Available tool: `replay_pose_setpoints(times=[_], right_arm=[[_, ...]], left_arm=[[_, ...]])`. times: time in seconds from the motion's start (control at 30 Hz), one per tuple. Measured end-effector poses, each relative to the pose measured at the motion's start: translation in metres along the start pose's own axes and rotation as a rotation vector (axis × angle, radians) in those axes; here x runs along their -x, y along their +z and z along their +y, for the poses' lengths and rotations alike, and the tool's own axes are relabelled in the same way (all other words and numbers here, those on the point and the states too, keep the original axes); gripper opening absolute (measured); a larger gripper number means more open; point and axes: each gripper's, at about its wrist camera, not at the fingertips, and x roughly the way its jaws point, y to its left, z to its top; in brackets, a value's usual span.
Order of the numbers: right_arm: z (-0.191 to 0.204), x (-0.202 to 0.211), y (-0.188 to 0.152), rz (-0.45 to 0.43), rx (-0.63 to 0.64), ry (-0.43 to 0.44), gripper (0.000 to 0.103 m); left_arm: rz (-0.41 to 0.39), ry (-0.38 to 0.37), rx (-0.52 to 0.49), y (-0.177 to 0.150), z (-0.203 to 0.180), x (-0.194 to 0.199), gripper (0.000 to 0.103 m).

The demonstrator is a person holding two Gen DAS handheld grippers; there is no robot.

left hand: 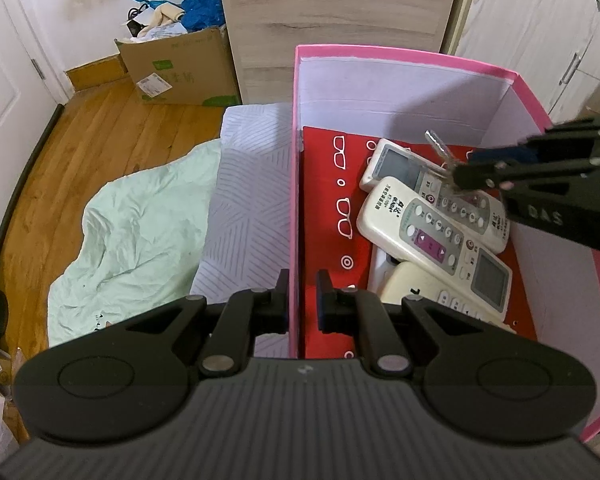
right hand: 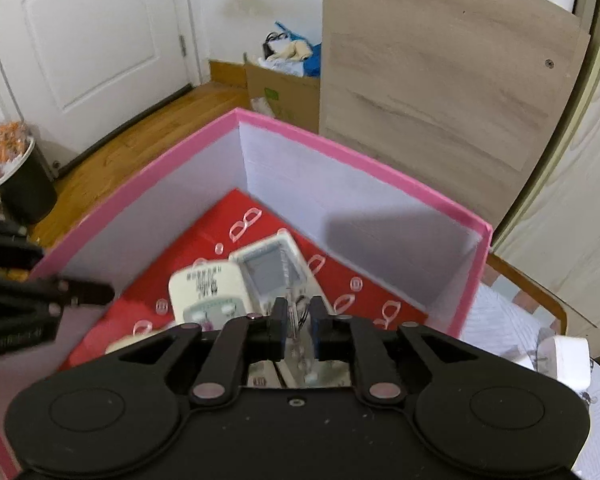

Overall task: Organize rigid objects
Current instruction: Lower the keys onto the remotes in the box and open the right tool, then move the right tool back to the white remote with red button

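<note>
A pink box (left hand: 400,56) with a red glasses-print liner (left hand: 328,240) holds three white remote controls (left hand: 432,232), which lie overlapping on the right of its floor. My left gripper (left hand: 302,300) is shut on the box's left wall, one finger on each side. My right gripper (left hand: 466,176) reaches in from the right above the remotes, with a clear plastic object (left hand: 438,146) sticking out past its tips. In the right wrist view the clear object (right hand: 293,320) leans on the left pad of my right gripper (right hand: 299,314), with a gap to the other pad. Below it lie the remotes (right hand: 208,288), inside the box (right hand: 340,148). My left gripper (right hand: 100,294) shows at the left wall.
The box stands on a bed with a striped lilac sheet (left hand: 248,200) and a mint blanket (left hand: 140,240). Behind it rises a wooden panel (left hand: 332,20), and a full cardboard box (left hand: 180,68) sits on the floor. A door (right hand: 92,40), a bin (right hand: 20,184) and a white object (right hand: 568,360) are nearby.
</note>
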Motion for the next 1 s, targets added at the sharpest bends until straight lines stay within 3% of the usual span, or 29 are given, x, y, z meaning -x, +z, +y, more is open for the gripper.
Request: replay_pose_setpoints(times=[0.47,0.8,1.0], right_arm=[[-0.011,0.074,-0.007,-0.036,-0.083,0.098,0.024],[-0.043,0.135,-0.062,-0.083,-0.077,0.12,0.034],[-0.075,0.143,-0.1,-0.077,-0.111,0.197,0.042]], left_arm=[[-0.001,-0.003,0.017,0.001,0.003,0.0,0.009],[-0.004,0.005,0.017,0.0,0.003,0.001,0.009],[-0.004,0.022,0.013,0.001,0.0,0.0,0.009]])
